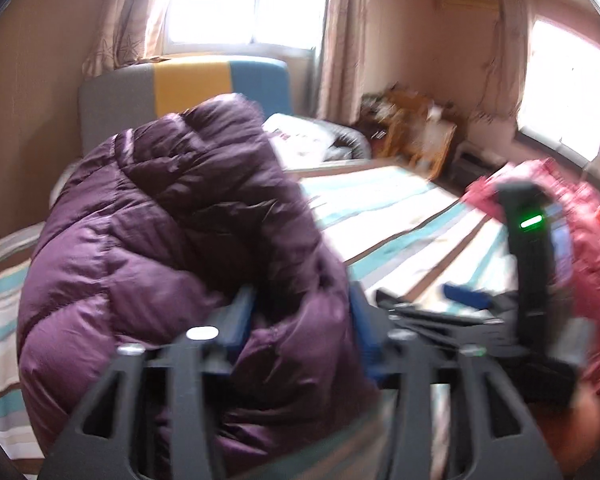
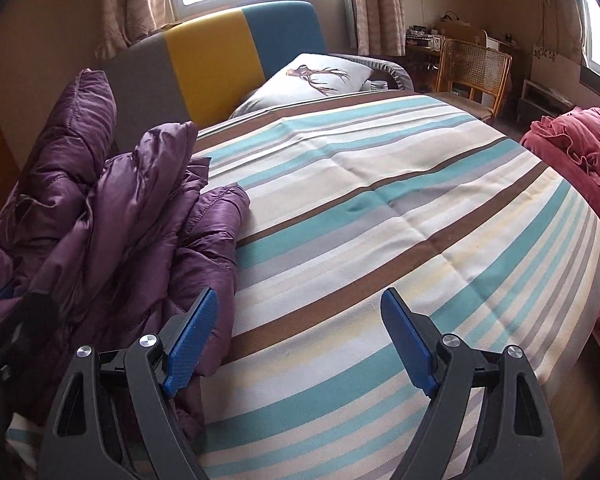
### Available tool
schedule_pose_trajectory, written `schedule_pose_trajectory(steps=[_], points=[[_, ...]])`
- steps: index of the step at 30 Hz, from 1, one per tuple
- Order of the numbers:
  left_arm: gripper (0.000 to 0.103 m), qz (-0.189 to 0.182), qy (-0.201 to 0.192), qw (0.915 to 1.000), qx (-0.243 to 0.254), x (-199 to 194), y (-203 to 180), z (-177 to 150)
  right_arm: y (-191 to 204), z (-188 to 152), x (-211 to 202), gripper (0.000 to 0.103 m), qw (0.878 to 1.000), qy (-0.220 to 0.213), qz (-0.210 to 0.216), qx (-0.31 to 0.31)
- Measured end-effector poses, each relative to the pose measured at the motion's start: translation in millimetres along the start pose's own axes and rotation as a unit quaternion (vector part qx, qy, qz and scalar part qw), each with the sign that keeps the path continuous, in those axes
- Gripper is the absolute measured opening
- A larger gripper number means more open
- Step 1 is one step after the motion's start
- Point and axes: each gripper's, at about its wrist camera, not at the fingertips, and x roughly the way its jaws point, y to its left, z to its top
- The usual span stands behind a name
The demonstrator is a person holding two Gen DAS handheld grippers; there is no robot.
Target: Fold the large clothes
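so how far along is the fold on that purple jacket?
Little looks done: the purple jacket lies bunched in a heap at the left of the striped bed, no flat fold visible. In hand: a wad of it sits between the left gripper's parted fingers. The right gripper is open over bare bedspread. Left: spreading, folding, and probably the red garment at the right.

You have a purple quilted jacket of thin, glossy cloth that creases sharply. The striped bedspread is matt woven cloth with a visible weave. Your right gripper has matt black plastic arms, shiny metal screw heads and blue pads with a fine grid texture. Far right, the chair is wood with woven cane.
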Motion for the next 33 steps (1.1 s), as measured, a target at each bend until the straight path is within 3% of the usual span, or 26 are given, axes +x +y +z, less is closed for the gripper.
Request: schedule_pose_trajectory(steps=[1,3,7,9,11,14,17,20,23,25,28,33], points=[[0.068,-0.017,-0.012,0.9997,-0.013,-11.7,1.3,1.6,-0.2,0.4,-1.5,0.083,1.000,-0.002,0.001,0.000],[0.072,-0.033,-0.034,0.9984,-0.031,-30.8,4.5,5.3,-0.9,2.3,-6.3,0.083,1.000,-0.007,0.002,0.000],[0.082,-0.020,-0.090,0.9938,-0.063,-71.9,30.0,11.6,-0.6,8.2,-16.6,0.083,1.000,-0.018,0.008,0.002],[0.086,0.016,-0.109,0.9905,-0.083,-81.4,52.3,12.7,0.6,10.1,-21.1,0.083,1.000,-0.023,0.012,0.002],[0.086,0.074,-0.112,0.9845,-0.113,-81.7,85.6,9.1,4.4,13.7,-26.9,0.083,0.999,-0.027,0.019,0.000],[0.085,0.159,-0.096,0.9714,-0.148,-70.6,133.1,3.1,13.7,21.0,-37.8,0.083,0.998,-0.037,0.043,-0.001],[0.078,0.189,-0.059,0.9641,-0.177,-50.9,168.7,-1.8,29.6,35.0,-48.1,0.085,0.995,-0.050,0.080,-0.014],[0.074,0.155,-0.033,0.9704,-0.182,-30.3,175.9,-4.2,55.2,51.7,-53.9,0.088,0.990,-0.064,0.117,-0.037],[0.067,0.118,-0.023,0.9804,-0.156,-15.6,164.2,-2.3,84.2,66.1,-47.3,0.088,0.987,-0.055,0.133,-0.075],[0.065,0.107,-0.017,0.9846,-0.137,-7.5,152.6,-0.3,99.9,70.6,-32.9,0.088,0.987,-0.039,0.118,-0.103],[0.065,0.109,-0.012,0.9875,-0.113,0.8,137.6,1.8,101.8,68.9,-8.7,0.088,0.990,-0.021,0.045,-0.129],[0.066,0.109,-0.001,0.9915,-0.071,-0.2,120.5,0.4,64.1,52.0,19.0,0.088,0.997,0.010,0.034,-0.067]])
